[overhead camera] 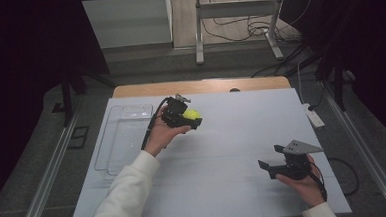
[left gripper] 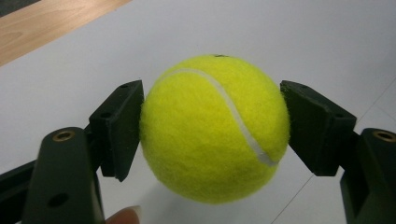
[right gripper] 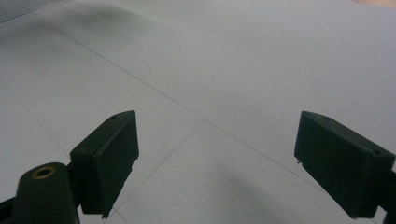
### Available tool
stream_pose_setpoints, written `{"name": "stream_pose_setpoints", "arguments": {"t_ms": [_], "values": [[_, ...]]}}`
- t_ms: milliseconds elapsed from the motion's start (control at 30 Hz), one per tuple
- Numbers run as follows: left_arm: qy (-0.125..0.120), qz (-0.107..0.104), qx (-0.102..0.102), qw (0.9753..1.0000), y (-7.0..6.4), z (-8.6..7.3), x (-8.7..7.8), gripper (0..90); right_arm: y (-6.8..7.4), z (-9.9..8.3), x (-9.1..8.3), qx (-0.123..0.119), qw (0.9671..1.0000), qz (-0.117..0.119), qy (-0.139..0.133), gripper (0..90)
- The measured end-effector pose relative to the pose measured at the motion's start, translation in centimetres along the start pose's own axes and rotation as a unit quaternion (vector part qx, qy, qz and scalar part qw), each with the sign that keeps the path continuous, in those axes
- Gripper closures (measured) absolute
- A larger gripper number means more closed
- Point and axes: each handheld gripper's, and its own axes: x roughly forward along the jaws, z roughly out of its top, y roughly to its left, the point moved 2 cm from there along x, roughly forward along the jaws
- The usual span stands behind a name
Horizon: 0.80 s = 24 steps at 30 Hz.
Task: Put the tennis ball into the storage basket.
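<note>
1. Two claws are in your hands: your left claw (overhead camera: 194, 119) is clamped on the tennis ball (overhead camera: 193, 114), one pad against each side of it, as the left gripper view shows.
2. The ball (left gripper: 212, 128) hangs just above the white tabletop (overhead camera: 232, 136), toward its far left, with a faint shadow under it.
3. Your right claw (overhead camera: 268, 165) sits low near the tabletop's near right corner, jaws spread wide with nothing between them.
4. A clear plastic tray (overhead camera: 125, 137) lies on the tabletop just to the left of your left hand (overhead camera: 160, 135), beside your sleeve.
5. Bare tabletop lies between the ball and your right claw; the two are well apart.
6. A white power strip (overhead camera: 313, 116) rests off the tabletop's right edge.
</note>
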Motion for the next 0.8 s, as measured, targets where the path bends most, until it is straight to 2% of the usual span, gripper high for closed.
{"name": "stream_pose_setpoints", "arguments": {"t_ms": [800], "values": [[-0.025,-0.002,0.01,0.9996,-0.5,0.1,-1.3,26.4,0.0,0.0,0.0,-0.001,1.0,0.0,0.001,14.3]]}}
